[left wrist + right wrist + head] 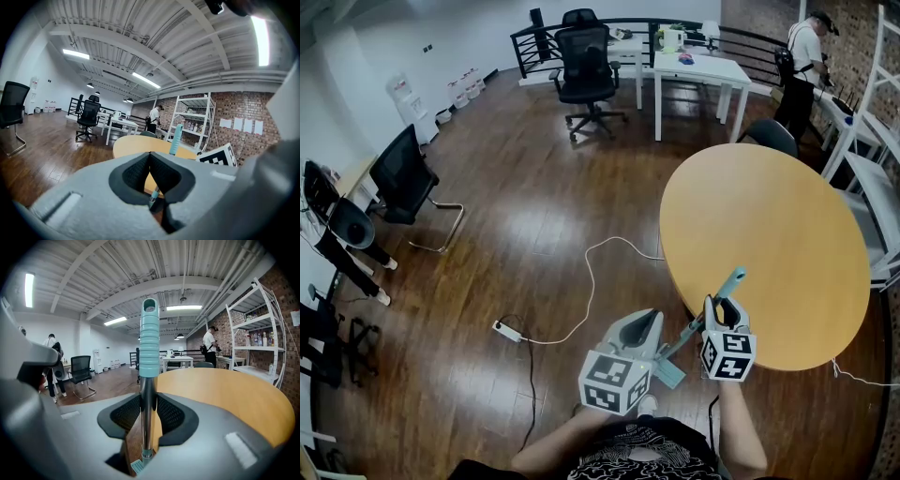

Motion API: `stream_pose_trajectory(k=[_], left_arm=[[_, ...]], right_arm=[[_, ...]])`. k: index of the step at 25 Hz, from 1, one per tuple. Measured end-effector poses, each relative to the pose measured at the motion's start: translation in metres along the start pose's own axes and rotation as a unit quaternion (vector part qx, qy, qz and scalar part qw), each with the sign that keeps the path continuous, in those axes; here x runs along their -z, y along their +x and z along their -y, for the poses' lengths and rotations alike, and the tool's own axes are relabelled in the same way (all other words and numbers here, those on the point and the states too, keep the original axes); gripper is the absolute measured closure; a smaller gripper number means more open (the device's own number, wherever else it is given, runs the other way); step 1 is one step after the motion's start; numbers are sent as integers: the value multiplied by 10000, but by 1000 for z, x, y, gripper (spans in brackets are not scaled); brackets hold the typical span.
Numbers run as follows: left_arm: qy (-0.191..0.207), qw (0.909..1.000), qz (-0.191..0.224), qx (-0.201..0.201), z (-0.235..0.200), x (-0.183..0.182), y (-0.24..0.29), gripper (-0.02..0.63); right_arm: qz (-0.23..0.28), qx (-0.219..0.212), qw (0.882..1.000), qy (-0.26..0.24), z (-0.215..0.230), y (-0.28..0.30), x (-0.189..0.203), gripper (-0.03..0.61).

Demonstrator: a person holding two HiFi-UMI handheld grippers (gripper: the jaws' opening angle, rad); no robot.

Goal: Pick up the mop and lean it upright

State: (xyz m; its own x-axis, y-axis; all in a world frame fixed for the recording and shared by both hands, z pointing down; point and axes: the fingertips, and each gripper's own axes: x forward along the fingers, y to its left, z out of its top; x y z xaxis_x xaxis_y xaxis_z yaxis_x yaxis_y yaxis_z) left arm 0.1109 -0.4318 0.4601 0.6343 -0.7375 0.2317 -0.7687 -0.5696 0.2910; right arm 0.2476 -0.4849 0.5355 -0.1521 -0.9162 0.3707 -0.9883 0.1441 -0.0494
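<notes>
Item one, mop (694,330): it is standing off the floor at a tilt, its teal grip (733,278) lying against the near edge of the round table (787,253) and its flat head (668,375) sitting low by the operator's feet.

Right gripper (148,416): I am reading its two pads as pinching the mop's metal shaft (147,399) just under the teal grip, one pad on each side.

Left gripper (150,159): its jaws are pressing together at the tips with nothing between them; it is hovering just beside the shaft, on the side away from the table.

Surroundings: dark wooden floor (534,216) is carrying a white cable (591,281) running to a power strip (508,330). A black office chair (584,66) and a white table (698,70) are standing well beyond. A person (797,75) is standing by the shelf rack (194,122) along the brick wall.
</notes>
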Motion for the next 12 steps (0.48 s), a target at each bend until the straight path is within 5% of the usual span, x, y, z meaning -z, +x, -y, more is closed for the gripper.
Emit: stream_pose_trajectory(k=[12], left_arm=[[-62,10000,-38,21,-8,3,1,611]], right_arm=[[-229,-51,9997,2,-7,6,11,426]])
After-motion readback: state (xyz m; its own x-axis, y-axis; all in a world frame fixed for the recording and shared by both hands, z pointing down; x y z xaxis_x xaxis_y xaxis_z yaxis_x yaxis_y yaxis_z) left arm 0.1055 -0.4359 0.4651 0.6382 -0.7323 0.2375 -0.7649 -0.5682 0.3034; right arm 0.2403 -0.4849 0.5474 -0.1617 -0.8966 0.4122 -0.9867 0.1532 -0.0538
